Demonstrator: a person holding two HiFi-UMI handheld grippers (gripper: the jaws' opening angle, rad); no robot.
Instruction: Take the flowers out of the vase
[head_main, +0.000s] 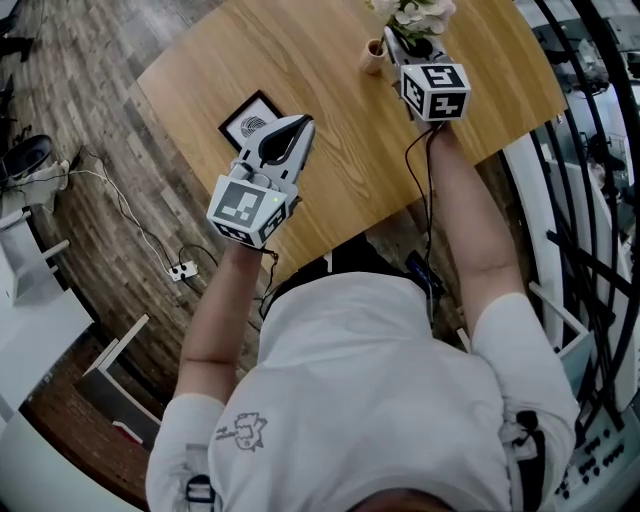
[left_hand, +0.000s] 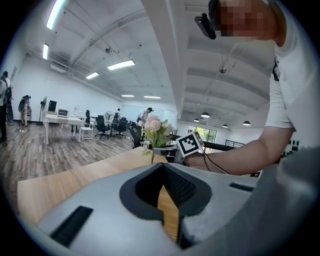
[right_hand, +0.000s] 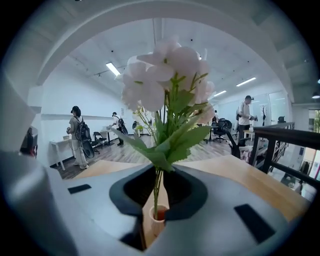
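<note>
Right arm stretched far across table (head_main: 330, 70). Right gripper (head_main: 398, 45) is at the flowers (head_main: 415, 12), jaws slightly apart, straddling the stem. Flowers stand in vase (head_main: 374, 55) near far edge. Left arm bent. Left gripper (head_main: 297, 125) over mid-table, jaw tips together, empty.

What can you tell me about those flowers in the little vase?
The flowers are a small bunch of pale pink-white blooms with green leaves on thin green stems. They stand upright in a small pale vase on the wooden table. The right gripper has its jaws apart either side of the stems.
</note>
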